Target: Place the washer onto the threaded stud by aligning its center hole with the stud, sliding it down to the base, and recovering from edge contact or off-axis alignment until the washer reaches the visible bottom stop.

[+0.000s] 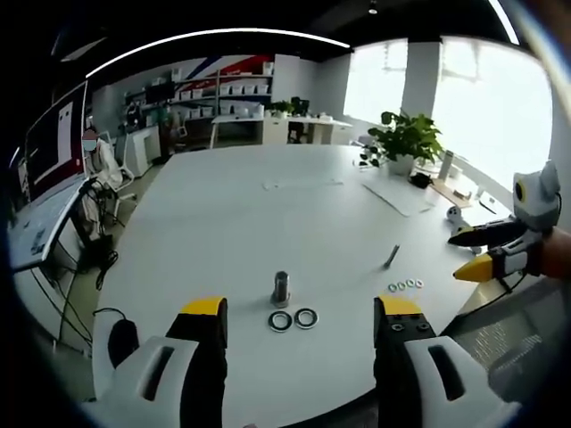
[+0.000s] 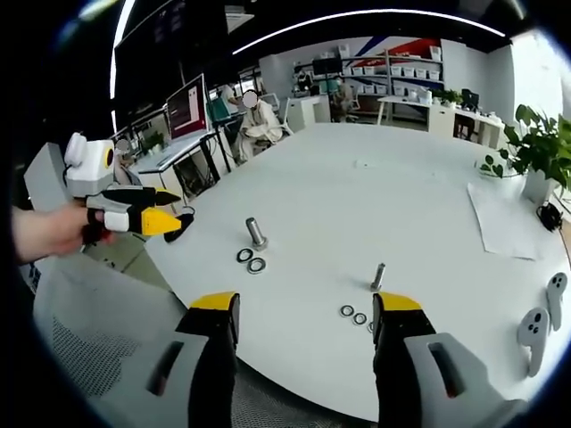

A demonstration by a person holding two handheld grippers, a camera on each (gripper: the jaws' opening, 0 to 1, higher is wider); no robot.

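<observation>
On round white table (image 1: 232, 223) | short upright steel threaded stud (image 1: 281, 287) standing bare, dark washer (image 1: 280, 321) lying at its 6 o'clock | left gripper (image 1: 302, 312) and right gripper (image 2: 303, 308) hovering, jaws spread wide, holding nothing, lining up for pickup

A big white tabletop (image 1: 268, 214) holds everything. Near its front edge a short metal stud (image 1: 281, 288) stands upright. Two dark ring washers (image 1: 293, 319) lie flat just beside it, side by side. Off to one side a thin bolt (image 1: 392, 257) stands tilted, and a row of small washers (image 1: 405, 285) lies near it. Farther back a sheet of paper (image 1: 397, 196) lies flat, and a green plant in a white pot (image 1: 403, 147) stands beyond it. Two white hand controllers (image 2: 542, 325) rest near the edge.
</observation>
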